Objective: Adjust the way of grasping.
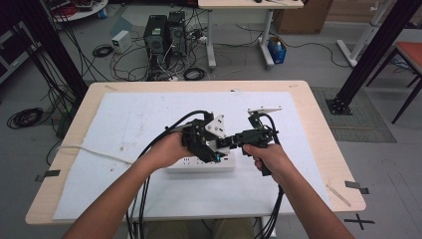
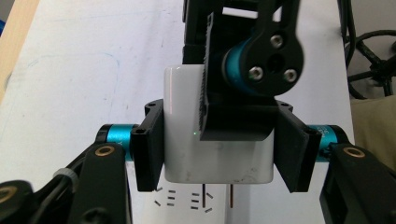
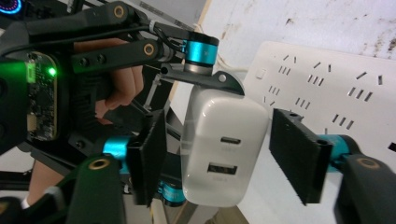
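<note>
— Charger (image 3: 224, 149) first: where do you have it?

— White USB charger, standing on the power strip (image 1: 199, 164) near the front middle of the desk (image 1: 318, 124). In the left gripper view its body sits square between my left jaws, and I can see two prongs below it reaching toward the slots of the strip — so I judge it is partly out of, or just above, a socket. I cannot tell which.

— And the jaws?

— Left gripper (image 2: 219, 149): one pad lies against the charger's side, the other stands a little off it, so I read that grasp as loose rather than clenched. Right gripper (image 3: 224, 154): its pads stand clearly apart from the charger on both sides, released, with the port face looking straight at its camera. In the left gripper view one of its pads reaches over the charger's top.

— So which step are we in?

— Plugging or unplugging the charger at the strip, with both grippers crowded on the one small block. From above, the two meet right over the strip, my hands just behind them.

— What does the next move call for?

— One gripper has to own the charger. I would close the left jaws fully on its flanks, keep the body upright so the prongs stay in line with the slots, and move straight along the prong axis. The right gripper could press the strip down — it is light and may lift.
</note>
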`<state>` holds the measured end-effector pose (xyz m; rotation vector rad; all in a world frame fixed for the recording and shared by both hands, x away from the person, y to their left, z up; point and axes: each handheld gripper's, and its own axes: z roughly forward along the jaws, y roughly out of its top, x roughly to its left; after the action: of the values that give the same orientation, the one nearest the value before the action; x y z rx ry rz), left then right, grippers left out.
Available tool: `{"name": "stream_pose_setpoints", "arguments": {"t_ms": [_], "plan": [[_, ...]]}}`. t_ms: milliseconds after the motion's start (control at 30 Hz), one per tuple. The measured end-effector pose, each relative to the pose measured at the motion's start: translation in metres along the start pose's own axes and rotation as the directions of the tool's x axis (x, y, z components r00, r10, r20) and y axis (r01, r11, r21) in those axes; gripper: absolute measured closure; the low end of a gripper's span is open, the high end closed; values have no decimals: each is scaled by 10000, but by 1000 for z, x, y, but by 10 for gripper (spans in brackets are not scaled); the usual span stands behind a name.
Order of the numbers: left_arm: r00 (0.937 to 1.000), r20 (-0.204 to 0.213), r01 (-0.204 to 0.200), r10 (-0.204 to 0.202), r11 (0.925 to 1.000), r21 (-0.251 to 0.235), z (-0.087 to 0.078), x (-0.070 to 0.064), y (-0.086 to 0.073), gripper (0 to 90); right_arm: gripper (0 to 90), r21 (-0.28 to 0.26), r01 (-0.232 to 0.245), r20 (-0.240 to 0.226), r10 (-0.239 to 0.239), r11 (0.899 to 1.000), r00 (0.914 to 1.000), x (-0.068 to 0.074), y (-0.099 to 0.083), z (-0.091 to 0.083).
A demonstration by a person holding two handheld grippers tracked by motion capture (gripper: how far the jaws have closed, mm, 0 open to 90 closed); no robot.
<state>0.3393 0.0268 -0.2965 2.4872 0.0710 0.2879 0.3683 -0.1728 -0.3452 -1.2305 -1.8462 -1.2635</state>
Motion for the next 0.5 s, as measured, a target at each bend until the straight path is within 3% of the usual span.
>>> {"name": "stream_pose_setpoints", "arguments": {"t_ms": [200, 333, 367, 433, 500], "plan": [[9999, -49, -139, 139, 9999, -3, 2, -1, 3, 424, 531, 126, -216, -148, 218, 9997, 9997, -1, -1, 2], [9999, -104, -134, 136, 9996, 250, 5, -1, 4, 421, 603, -43, -297, 173, 298, 9995, 9994, 0, -1, 2], [9999, -151, 22, -18, 9997, 235, 6, -1, 4, 400, 620, -54, -283, 235, 284, 9996, 9993, 0, -1, 2], [9993, -218, 319, -312, 9989, 346, 5, 0, 4, 262, 622, -70, -215, 519, 218, 9997, 9984, 0, -2, 3], [9991, -263, 333, -323, 9987, 380, 0, 1, 2, 257, 622, -94, -307, 531, 312, 9995, 9981, -2, -2, 1]]}}
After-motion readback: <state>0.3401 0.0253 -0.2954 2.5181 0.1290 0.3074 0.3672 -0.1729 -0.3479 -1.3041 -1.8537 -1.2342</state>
